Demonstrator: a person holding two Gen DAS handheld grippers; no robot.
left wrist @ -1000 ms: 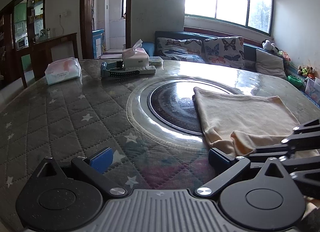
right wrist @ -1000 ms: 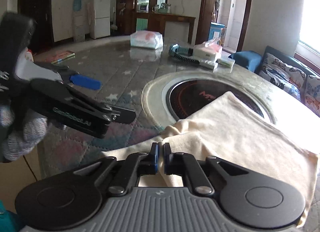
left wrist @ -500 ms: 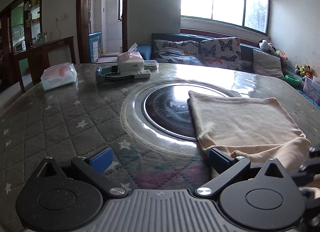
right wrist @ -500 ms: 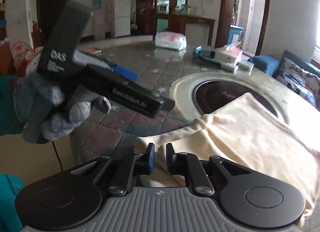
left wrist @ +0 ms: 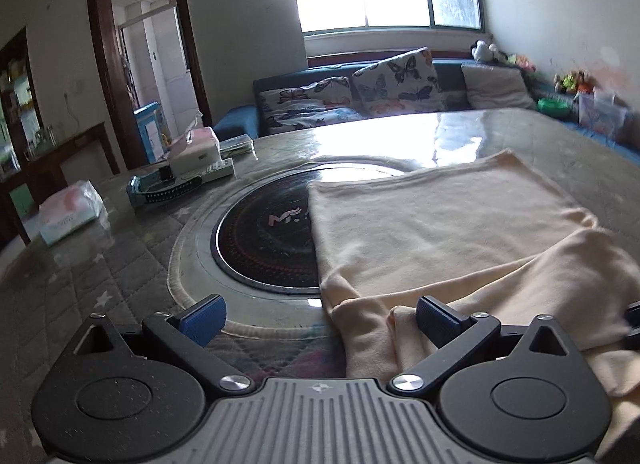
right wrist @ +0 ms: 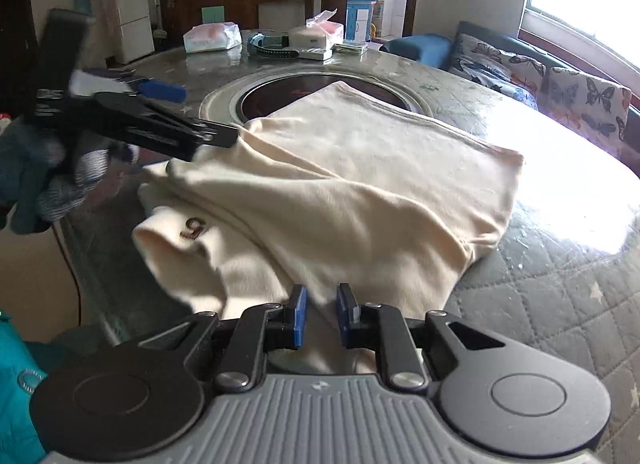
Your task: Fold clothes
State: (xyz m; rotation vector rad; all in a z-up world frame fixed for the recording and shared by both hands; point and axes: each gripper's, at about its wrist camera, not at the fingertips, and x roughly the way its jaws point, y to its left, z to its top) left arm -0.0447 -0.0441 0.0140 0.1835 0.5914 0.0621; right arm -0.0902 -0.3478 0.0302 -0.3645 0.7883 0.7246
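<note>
The cream garment (right wrist: 360, 184) lies part-folded at the worktop's (right wrist: 560, 284) near edge — left hand-held gripper (left wrist: 320, 318) spread wide, right hand-held gripper (right wrist: 322, 320) slightly parted, neither clamping cloth.

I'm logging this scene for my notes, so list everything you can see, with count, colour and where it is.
Garment: one, cream, partly folded on the table, its far end over the round cooktop.
Cooktop: one, black, round, set into the table's middle.
Table: one, grey quilted star cover under a glossy sheet.
Tissue box: one, white, far side of the table.
Wipes pack: one, white and pink, far left of the table.
Brush-like item: one, teal and black, beside the tissue box.
Sofa: one, blue, butterfly cushions, under the window.
Fridge: one, white, far wall.
Left gripper: black, blue pads, open at the garment's near edge.
Right gripper: black, blue pads, slightly open, cloth between them.
</note>
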